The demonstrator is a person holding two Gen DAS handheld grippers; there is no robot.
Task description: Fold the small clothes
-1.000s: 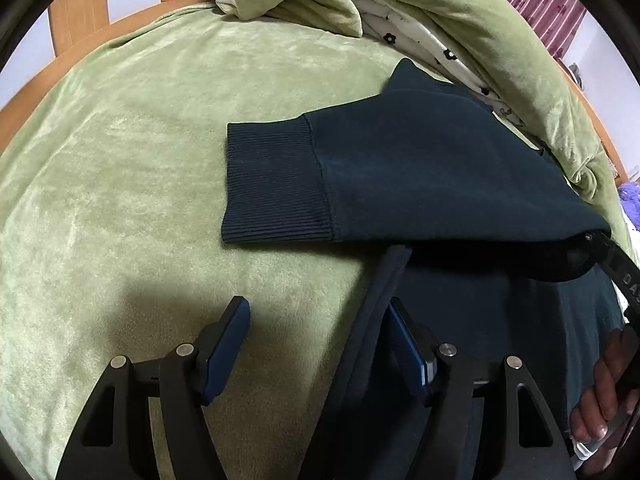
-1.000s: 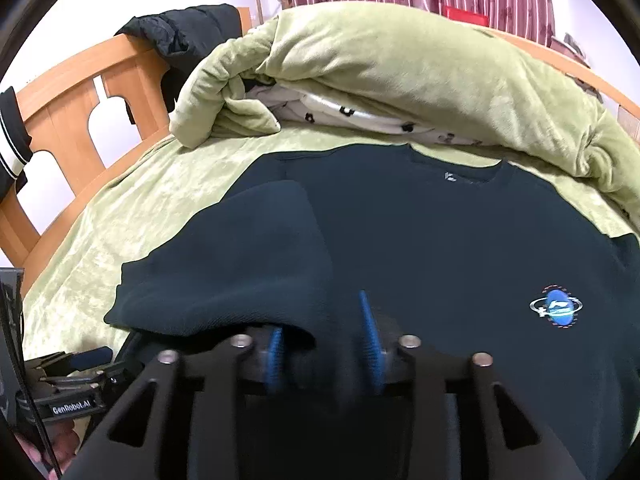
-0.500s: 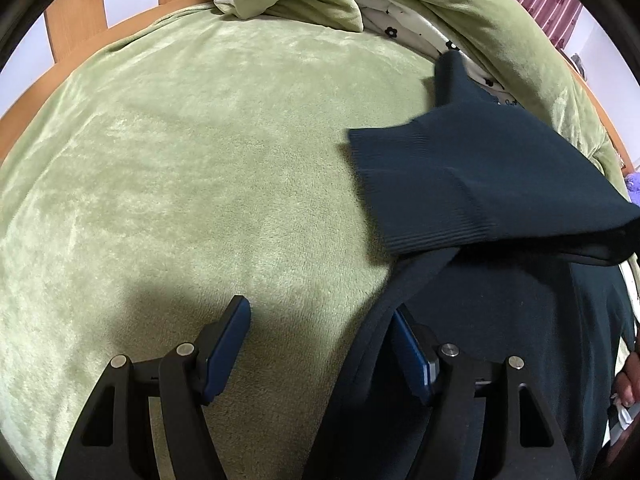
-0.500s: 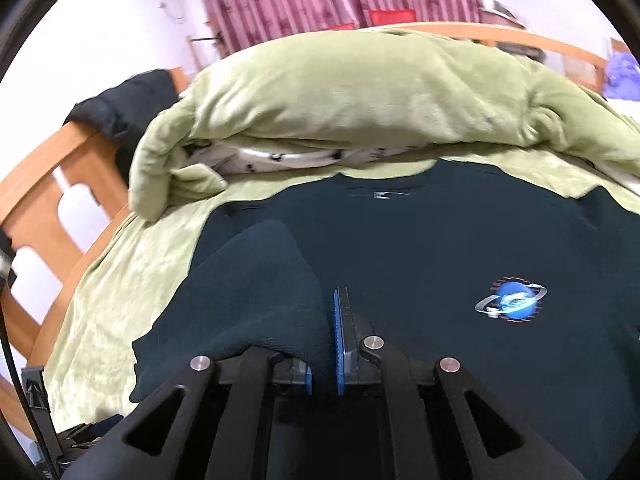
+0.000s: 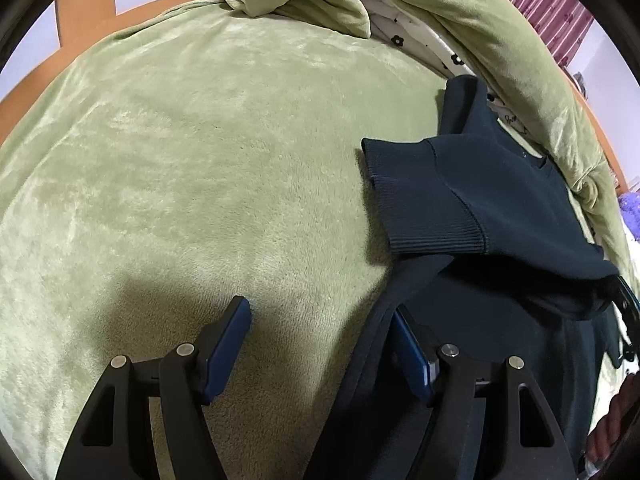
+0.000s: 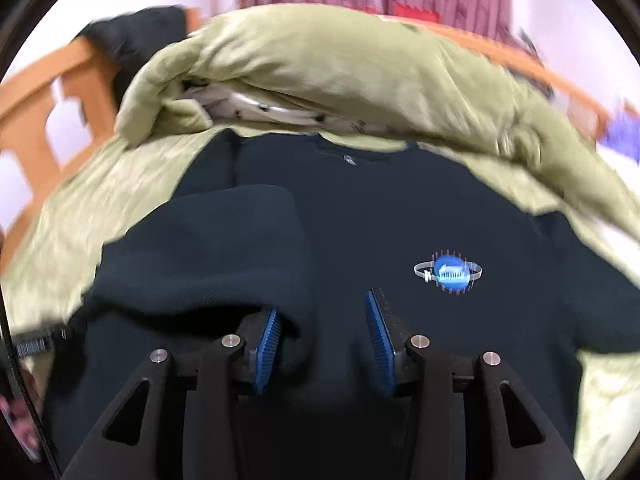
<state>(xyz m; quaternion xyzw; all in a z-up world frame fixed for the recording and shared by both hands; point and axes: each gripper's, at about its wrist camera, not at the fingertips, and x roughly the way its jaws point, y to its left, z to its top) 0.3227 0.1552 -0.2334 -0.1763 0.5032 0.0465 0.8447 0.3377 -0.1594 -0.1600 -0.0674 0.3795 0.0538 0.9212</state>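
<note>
A dark navy sweater (image 6: 400,208) with a blue planet logo (image 6: 448,274) lies flat on the green bed cover (image 5: 200,160). Its sleeve (image 6: 208,256) is folded across the body, the ribbed cuff (image 5: 424,204) lying at the sweater's left edge. My right gripper (image 6: 324,332) sits over the sleeve's fold; its jaws are opening, and the fabric rests against the left pad (image 6: 268,344) without being pinched. My left gripper (image 5: 320,332) stands open over the sweater's lower side edge, which runs just inside its right finger (image 5: 408,344).
A rolled green blanket (image 6: 340,76) and white flowered fabric (image 5: 420,36) lie just behind the sweater's collar. A wooden bed frame (image 6: 36,92) with a dark garment (image 6: 132,36) hung on it borders the left. A person's hand (image 5: 616,420) shows at the lower right.
The right gripper carried the sleeve across onto the sweater's body, shut tight on it, then spread its jaws and let it go. The left gripper stayed still and open.
</note>
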